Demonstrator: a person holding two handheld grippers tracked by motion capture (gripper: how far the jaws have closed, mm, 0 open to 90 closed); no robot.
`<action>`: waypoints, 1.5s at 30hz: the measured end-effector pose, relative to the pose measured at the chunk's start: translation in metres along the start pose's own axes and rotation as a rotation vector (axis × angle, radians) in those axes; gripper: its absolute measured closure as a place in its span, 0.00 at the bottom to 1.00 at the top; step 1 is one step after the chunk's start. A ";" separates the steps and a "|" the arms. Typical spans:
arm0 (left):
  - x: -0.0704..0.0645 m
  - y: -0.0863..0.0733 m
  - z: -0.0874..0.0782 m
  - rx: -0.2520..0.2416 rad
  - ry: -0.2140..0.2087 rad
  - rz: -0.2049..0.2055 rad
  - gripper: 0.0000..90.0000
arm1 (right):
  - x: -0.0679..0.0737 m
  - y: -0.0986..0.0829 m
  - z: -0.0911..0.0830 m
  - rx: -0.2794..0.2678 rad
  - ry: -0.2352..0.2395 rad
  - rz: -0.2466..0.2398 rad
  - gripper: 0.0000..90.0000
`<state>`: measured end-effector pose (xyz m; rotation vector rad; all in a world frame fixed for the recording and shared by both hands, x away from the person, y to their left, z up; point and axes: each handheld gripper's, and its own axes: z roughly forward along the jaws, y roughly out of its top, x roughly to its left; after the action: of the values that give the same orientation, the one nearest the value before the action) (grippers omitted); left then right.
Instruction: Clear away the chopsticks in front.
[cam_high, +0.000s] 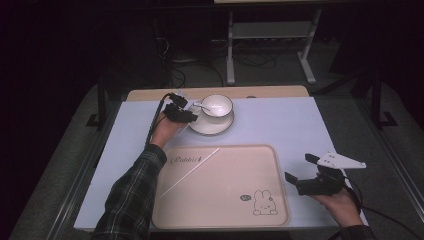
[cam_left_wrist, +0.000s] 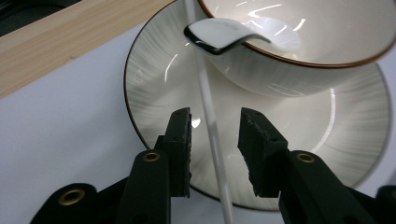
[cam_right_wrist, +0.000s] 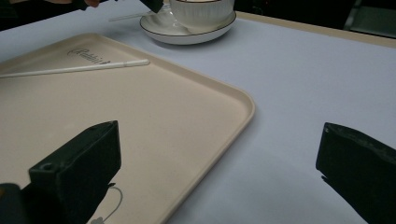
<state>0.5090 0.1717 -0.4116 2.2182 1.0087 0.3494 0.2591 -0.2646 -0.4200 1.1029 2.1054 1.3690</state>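
Observation:
A white cup (cam_high: 217, 105) stands on a ribbed saucer (cam_high: 212, 126) at the table's far side. A white curved handle with a dark edge (cam_left_wrist: 219, 37), like a spoon's, sticks out over the cup's rim. A thin white stick (cam_left_wrist: 208, 100) lies across the saucer (cam_left_wrist: 154, 79) and runs between the jaws of my left gripper (cam_left_wrist: 215, 149), which is open around it with a gap on each side. A second white stick (cam_high: 190, 172) lies on the beige tray (cam_high: 225, 210). My right gripper (cam_high: 300, 167) hovers open just right of the tray, holding nothing.
The tray (cam_right_wrist: 201, 88) with a rabbit print (cam_high: 263, 203) takes up the near middle of the pale table (cam_high: 280, 120). A wooden strip (cam_left_wrist: 70, 42) edges the table's far side. Beyond it are dark floor, cables and a metal stand (cam_high: 270, 45).

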 end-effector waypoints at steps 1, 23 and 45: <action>0.000 0.000 0.003 -0.005 0.000 -0.008 0.73 | 0.000 0.000 0.000 0.000 0.000 0.000 0.00; 0.006 -0.006 0.022 0.028 0.014 -0.017 0.92 | -0.001 0.000 -0.001 -0.004 0.002 0.005 0.00; 0.024 -0.012 -0.026 0.022 0.049 -0.063 0.94 | 0.000 0.001 -0.001 -0.007 0.001 0.001 0.00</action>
<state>0.5055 0.2070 -0.4016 2.2008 1.1113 0.3676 0.2589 -0.2646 -0.4192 1.1008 2.0991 1.3764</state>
